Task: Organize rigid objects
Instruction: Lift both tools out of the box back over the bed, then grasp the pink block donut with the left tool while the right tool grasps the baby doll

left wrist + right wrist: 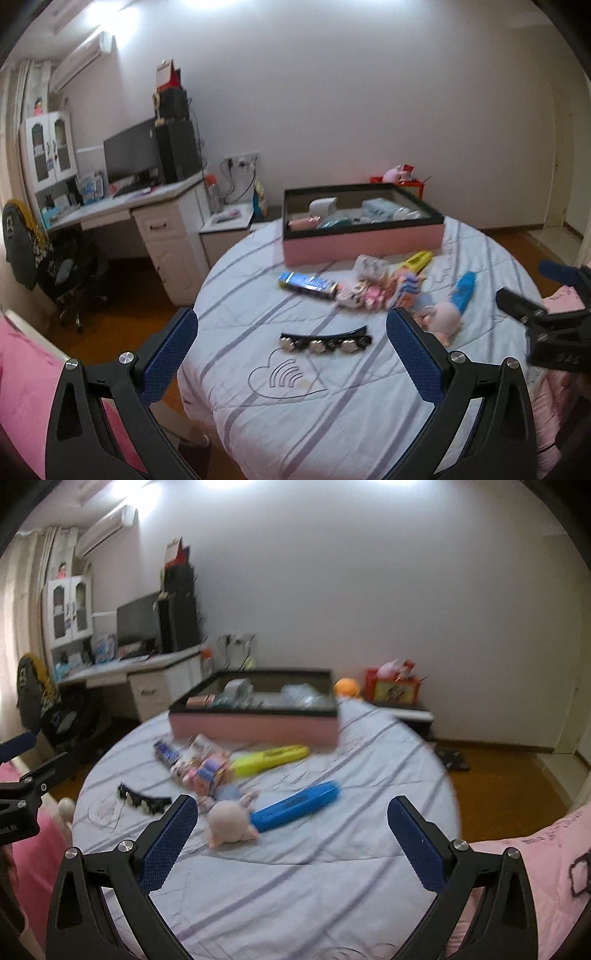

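A pink box with a black rim (364, 240) (255, 729) sits at the far side of the bed and holds several small items. In front of it lie a blue packet (308, 283) (166, 752), a yellow case (417, 261) (273, 758), a blue case (463, 291) (297, 806), a pink pig toy (445, 319) (229, 825), small pink toys (373, 291) (207, 768) and a black hair clip (325, 341) (142, 799). My left gripper (291, 325) is open and empty above the hair clip. My right gripper (291, 812) is open and empty near the blue case.
The bed has a pale striped cover (332, 413) (314, 878). A white desk (122, 206) with a monitor, a black chair (55, 266) and a bedside unit (225, 229) stand to the left. Wooden floor (509, 786) lies right of the bed. A pink blanket (535, 871) is at the right.
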A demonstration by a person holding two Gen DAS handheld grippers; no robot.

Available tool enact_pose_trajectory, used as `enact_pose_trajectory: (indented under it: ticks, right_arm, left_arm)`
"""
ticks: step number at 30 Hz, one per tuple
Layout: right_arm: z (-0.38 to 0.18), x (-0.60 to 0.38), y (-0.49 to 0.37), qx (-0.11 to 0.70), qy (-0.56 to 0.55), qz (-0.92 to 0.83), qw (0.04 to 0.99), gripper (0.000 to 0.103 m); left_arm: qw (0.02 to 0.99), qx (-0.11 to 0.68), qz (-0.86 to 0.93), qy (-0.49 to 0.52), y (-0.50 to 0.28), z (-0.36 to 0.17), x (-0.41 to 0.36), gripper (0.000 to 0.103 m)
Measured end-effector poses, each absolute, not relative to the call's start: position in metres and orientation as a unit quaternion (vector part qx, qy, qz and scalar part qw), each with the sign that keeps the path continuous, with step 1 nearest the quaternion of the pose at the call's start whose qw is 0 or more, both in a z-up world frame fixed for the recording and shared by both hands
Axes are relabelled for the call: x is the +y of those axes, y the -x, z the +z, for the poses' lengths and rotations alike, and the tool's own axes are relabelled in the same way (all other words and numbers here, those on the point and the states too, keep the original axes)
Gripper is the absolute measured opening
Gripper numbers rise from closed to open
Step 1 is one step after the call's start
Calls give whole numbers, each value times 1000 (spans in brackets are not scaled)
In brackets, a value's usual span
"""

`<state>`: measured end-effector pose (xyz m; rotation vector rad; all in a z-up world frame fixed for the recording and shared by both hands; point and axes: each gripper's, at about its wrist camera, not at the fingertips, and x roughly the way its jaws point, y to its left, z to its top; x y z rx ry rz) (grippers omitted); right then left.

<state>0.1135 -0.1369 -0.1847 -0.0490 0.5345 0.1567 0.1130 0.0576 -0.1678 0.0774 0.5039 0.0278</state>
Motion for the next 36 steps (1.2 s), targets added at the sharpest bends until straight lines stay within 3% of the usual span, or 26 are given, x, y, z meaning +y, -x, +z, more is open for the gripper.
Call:
enact_pose_trajectory:
  ticks: [6, 8, 9, 11, 12, 18, 21, 28, 36]
  right_arm:
    - [-209, -105, -149, 299, 50, 124, 945, 102]
    - [-216, -99, -158, 314, 47, 137, 938, 98]
    - [-219, -97, -161, 319, 45, 140, 936, 95]
    - [-224, -95, -169, 334, 41, 155, 929, 68]
    - [-226, -93, -172, 338, 41, 153, 928, 62]
    - [-236, -82, -186, 378, 61, 170, 908, 60]
    - [-234, -87, -184, 376, 66, 167, 909, 46]
    - [-222, -122, -169, 362, 24, 167, 917, 43]
    - [-217, -152, -170, 351, 4, 146, 925, 43]
  left_arm:
    - [959, 280, 25, -25, -130, -185, 73, 103]
    - [957, 287, 29, -28, -134, -189, 76, 103]
    - [957, 288, 30, -28, -136, -191, 78, 103]
    - [956, 289, 30, -22, -138, -193, 82, 103]
    - [956, 292, 30, -19, -140, -194, 84, 103]
    - [950, 311, 27, -15, -152, -204, 86, 103]
    - [946, 324, 23, -19, -158, -212, 83, 103]
    - [932, 361, -7, -29, -177, -233, 60, 103]
    - [930, 365, -37, -8, -204, -223, 40, 103]
